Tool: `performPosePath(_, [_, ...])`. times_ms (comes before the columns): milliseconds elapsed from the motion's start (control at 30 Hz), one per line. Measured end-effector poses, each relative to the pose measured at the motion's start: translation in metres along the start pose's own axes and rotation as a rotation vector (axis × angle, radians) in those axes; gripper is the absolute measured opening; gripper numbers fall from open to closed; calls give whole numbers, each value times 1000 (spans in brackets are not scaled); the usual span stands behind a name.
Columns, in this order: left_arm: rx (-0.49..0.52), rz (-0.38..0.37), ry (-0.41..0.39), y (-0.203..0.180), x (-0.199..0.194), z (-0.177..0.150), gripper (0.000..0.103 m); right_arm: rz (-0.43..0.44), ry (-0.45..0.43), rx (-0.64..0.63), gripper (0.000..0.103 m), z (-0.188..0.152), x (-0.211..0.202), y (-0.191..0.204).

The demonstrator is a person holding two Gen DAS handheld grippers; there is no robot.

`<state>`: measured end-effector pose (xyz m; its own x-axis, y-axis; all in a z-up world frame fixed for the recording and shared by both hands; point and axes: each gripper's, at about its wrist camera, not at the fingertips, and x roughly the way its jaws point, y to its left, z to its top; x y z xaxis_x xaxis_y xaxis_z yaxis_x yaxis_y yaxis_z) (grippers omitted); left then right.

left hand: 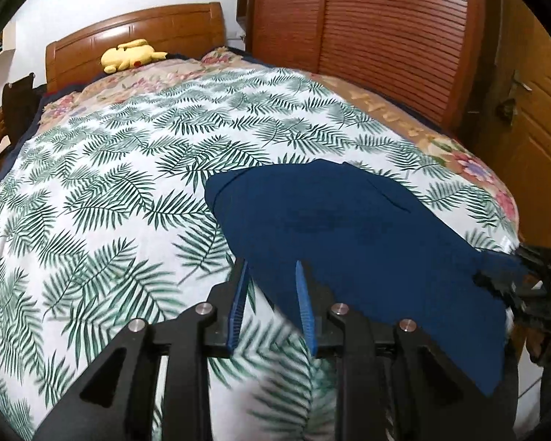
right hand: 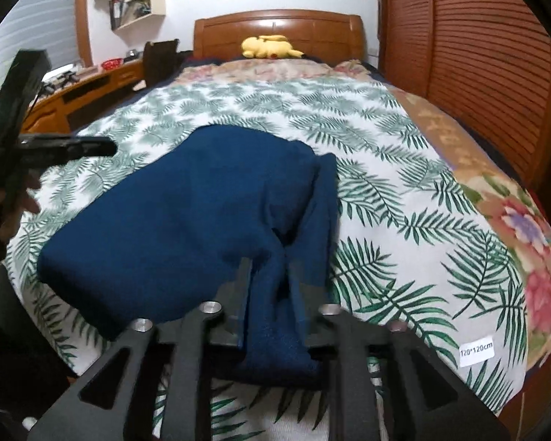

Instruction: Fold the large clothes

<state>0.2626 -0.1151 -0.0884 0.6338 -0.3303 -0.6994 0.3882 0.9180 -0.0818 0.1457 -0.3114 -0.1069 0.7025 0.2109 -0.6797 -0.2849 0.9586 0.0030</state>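
Note:
A navy blue garment [right hand: 172, 220] lies part-folded on the leaf-print sheet [right hand: 385, 220], near the foot of the bed. A bunched fold of the garment fills the gap between my right gripper's [right hand: 271, 270] fingers. The fold's creases gather narrower than the jaws, which stand apart and do not clamp it. In the left wrist view the garment [left hand: 349, 228] spreads to the right, and the right gripper [left hand: 510, 279] shows at its far corner. My left gripper [left hand: 272, 268] hovers over the garment's left edge, its blue pads [left hand: 305, 301] apart with nothing between them.
A yellow plush toy [right hand: 268, 47] rests by the wooden headboard [right hand: 275, 24]. A slatted wooden wardrobe [right hand: 477, 73] runs along the bed's right side, a desk [right hand: 80, 88] with clutter on the left. A hand [right hand: 18, 198] holds the left gripper.

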Motion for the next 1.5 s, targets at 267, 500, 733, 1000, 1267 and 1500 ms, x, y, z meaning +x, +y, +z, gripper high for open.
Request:
performPosePath(267, [-10, 26, 84, 26, 67, 28, 27, -17, 4, 5, 57, -3, 11, 5])
performPosePath(500, [-6, 41, 134, 40, 113, 40, 29, -12, 36, 93, 85, -8, 21, -16])
performPosePath(733, [5, 75, 163, 47, 139, 46, 35, 34, 58, 120, 85, -15, 31, -16])
performPosePath(1000, [-30, 58, 163, 56, 143, 50, 36, 85, 59, 137, 82, -17, 33, -17])
performPosePath(1267, [-15, 80, 166, 53, 145, 51, 36, 108, 50, 146, 73, -20, 30, -14])
performPosePath(1500, [40, 109, 149, 46, 143, 53, 21, 153, 30, 143, 50, -20, 26, -11])
